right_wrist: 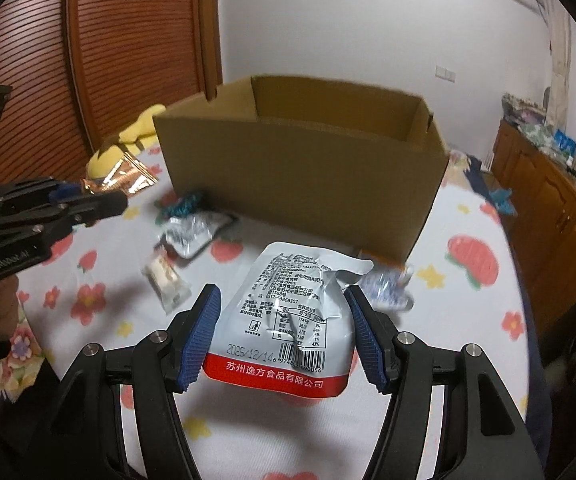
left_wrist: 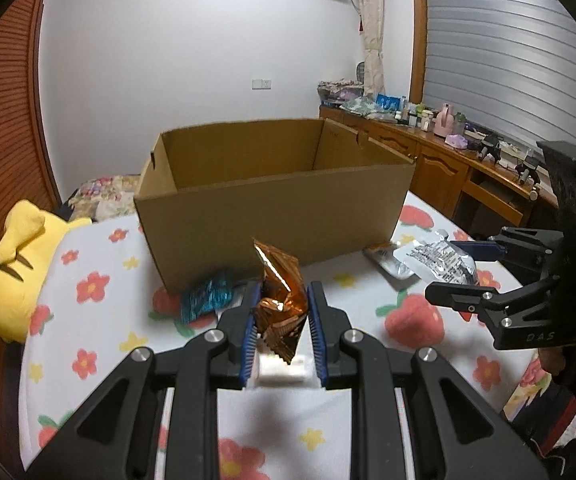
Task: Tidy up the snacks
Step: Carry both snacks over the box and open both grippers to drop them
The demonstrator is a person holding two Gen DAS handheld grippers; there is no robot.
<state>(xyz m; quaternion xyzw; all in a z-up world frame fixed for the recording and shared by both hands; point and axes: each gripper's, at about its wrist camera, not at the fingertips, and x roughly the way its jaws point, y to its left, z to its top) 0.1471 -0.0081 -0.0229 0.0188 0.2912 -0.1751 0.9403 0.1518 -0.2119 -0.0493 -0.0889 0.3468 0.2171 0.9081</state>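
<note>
Left gripper, frame centre, clenches a copper packet before the open box. Right gripper, lower centre of its view, pinches a silver pouch; more snacks lie on the floral cloth left of centre

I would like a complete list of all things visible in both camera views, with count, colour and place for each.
cardboard box: 1, brown, open top, on the table, behind the snacks
copper packet: 1, shiny orange-brown, between the left gripper's fingers
silver pouch: 1, silver with a red band, between the right gripper's fingers
teal packet: 1, blue-green, at the box's front wall
small white packet: 1, white, left of the silver pouch
tablecloth: 1, white with red flowers
plush toy: 1, yellow, far left
wooden cabinet: 1, brown, cluttered top, by the window
left gripper: black, blue pads
right gripper: black, blue pads
</note>
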